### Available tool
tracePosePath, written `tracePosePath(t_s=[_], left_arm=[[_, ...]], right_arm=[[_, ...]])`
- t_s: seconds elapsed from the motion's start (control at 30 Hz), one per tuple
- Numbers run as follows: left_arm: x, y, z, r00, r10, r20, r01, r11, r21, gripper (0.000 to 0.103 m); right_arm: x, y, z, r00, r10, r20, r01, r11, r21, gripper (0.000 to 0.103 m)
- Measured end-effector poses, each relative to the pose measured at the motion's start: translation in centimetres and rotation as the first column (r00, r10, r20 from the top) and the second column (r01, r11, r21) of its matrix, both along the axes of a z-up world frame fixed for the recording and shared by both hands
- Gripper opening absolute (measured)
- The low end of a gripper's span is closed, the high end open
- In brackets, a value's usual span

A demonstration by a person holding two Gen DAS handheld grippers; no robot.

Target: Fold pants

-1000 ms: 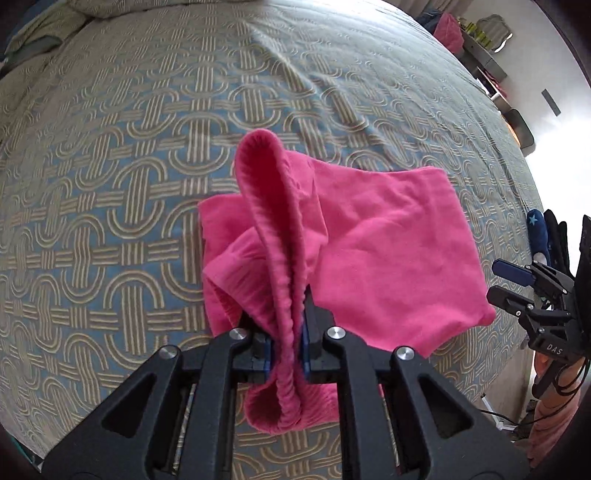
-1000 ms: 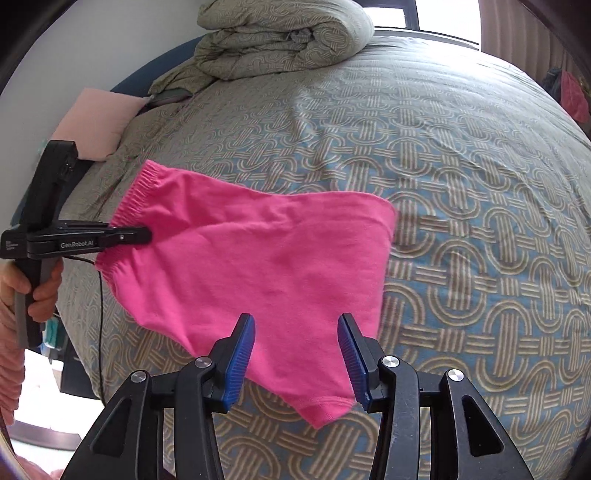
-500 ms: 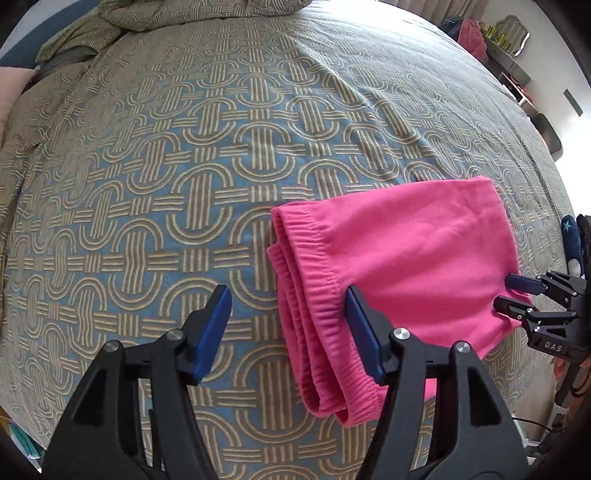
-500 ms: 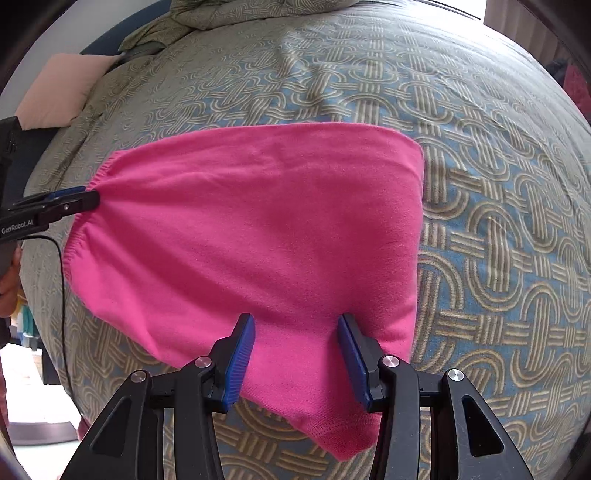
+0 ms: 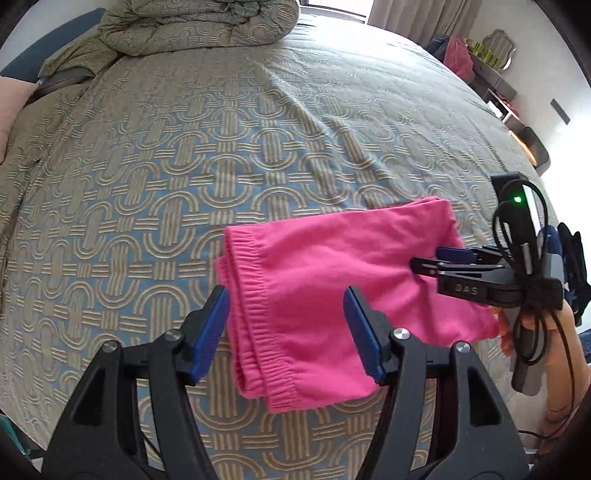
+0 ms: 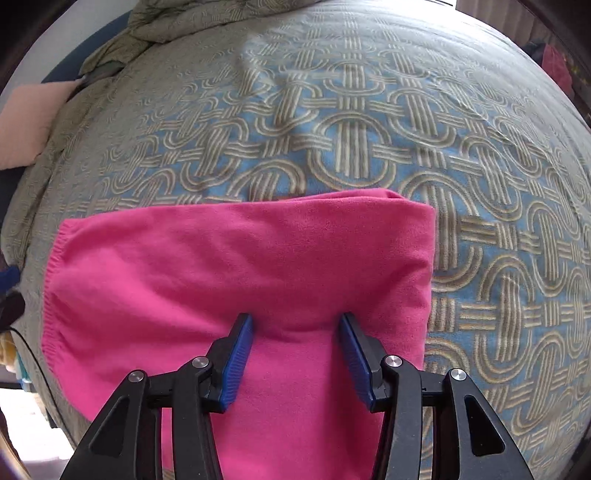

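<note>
Duvet (image 5: 207,22): bunched at the far left head of the bed, well away from the work, which leaves the middle free for folding.
Pillow (image 6: 29,118): pale pink, at the left edge beside the duvet; no part in the job.
Bed (image 5: 147,166): patterned cover, lying mostly flat; it is the folding surface.
Left gripper (image 5: 286,332): hangs over the waistband end with jaws wide apart and nothing between the pads. The jaws have just been opening; the elastic edge lies loose on the cover below them, so I judge this end has been set down on purpose.
Pants (image 5: 332,280): pink, folded into a compact stack near the near edge of the bed. The ribbed waistband (image 5: 255,306) sits at the left end in doubled layers; the folded edge is at the right end. It lies flat, apart from a soft dip in the cloth by the right pads.
Right gripper (image 6: 295,354): pointing steeply down at the near right part of the pants, jaws parted and just now opening a little more. The blue fingertips (image 6: 240,354) rest on or just above the cloth without pinching it; which, I cannot tell. Probably it is pressing the stack flat or lining up a pinch for another fold.
Stage: the fold looks nearly done, perhaps with one more halving or a smoothing left.
</note>
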State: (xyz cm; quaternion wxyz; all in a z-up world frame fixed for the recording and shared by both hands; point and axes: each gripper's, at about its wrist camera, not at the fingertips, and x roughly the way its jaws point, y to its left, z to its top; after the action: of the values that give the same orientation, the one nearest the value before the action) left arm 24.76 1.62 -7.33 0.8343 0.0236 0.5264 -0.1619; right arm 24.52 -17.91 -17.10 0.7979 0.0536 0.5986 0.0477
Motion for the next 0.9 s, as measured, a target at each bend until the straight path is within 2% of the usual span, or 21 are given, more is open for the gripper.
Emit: tracePosePath(t_s=[0.07, 0.17, 0.3, 0.43, 0.5, 0.6, 0.73, 0.83, 0.9], left_arm=[[-0.4, -1.5, -0.2, 0.999, -0.039, 0.005, 0.039, 0.999, -0.022, 0.065], [-0.3, -3.4, -1.5, 0.998, -0.066, -0.018, 0.066, 0.998, -0.007, 0.065], [0.8, -3.4, -4.4, 0.995, -0.025, -0.101, 0.025, 1.0, 0.002, 0.065], [1.2, -3.2, -6.0, 0.99, -0.013, -0.144, 0.014, 1.0, 0.002, 0.065], [1.3, -3.1, -6.8, 0.988, -0.002, -0.153, 0.006, 1.0, 0.027, 0.065], [0.5, -3.2, -6.5, 0.991, -0.002, -0.132, 0.009, 0.999, 0.052, 0.065], [-0.7, -2.0, -3.9, 0.998, -0.009, -0.055, 0.013, 0.998, 0.065, 0.065], [-1.1, 0.7, -2.3, 0.999, 0.05, -0.013, -0.049, 0.997, 0.064, 0.065], [-0.7, 2.4, -2.4, 0.995, 0.093, -0.023, -0.091, 0.994, 0.066, 0.066]], right_arm=[[0.0, 0.3, 0.2, 1.0, 0.014, -0.004, -0.014, 1.0, -0.015, 0.054], [-0.3, 0.3, 0.8, 1.0, 0.014, -0.003, -0.014, 0.999, -0.034, 0.054], [-2.0, -0.5, 1.8, 1.0, -0.022, 0.015, 0.022, 1.0, 0.013, 0.054], [-3.3, -0.9, 1.5, 1.0, 0.017, 0.001, -0.017, 1.0, 0.008, 0.054], [-3.9, -0.7, 1.0, 0.999, 0.049, 0.01, -0.049, 0.999, -0.01, 0.054], [-4.3, -0.7, 1.3, 0.998, 0.052, 0.023, -0.051, 0.999, -0.016, 0.054], [-5.6, -1.8, 3.0, 0.999, 0.025, 0.044, -0.025, 1.0, 0.004, 0.054], [-6.5, -2.8, 4.1, 0.998, 0.004, 0.064, -0.004, 1.0, -0.003, 0.054], [-6.9, -4.2, 4.2, 0.998, -0.023, 0.062, 0.024, 0.999, -0.025, 0.054]])
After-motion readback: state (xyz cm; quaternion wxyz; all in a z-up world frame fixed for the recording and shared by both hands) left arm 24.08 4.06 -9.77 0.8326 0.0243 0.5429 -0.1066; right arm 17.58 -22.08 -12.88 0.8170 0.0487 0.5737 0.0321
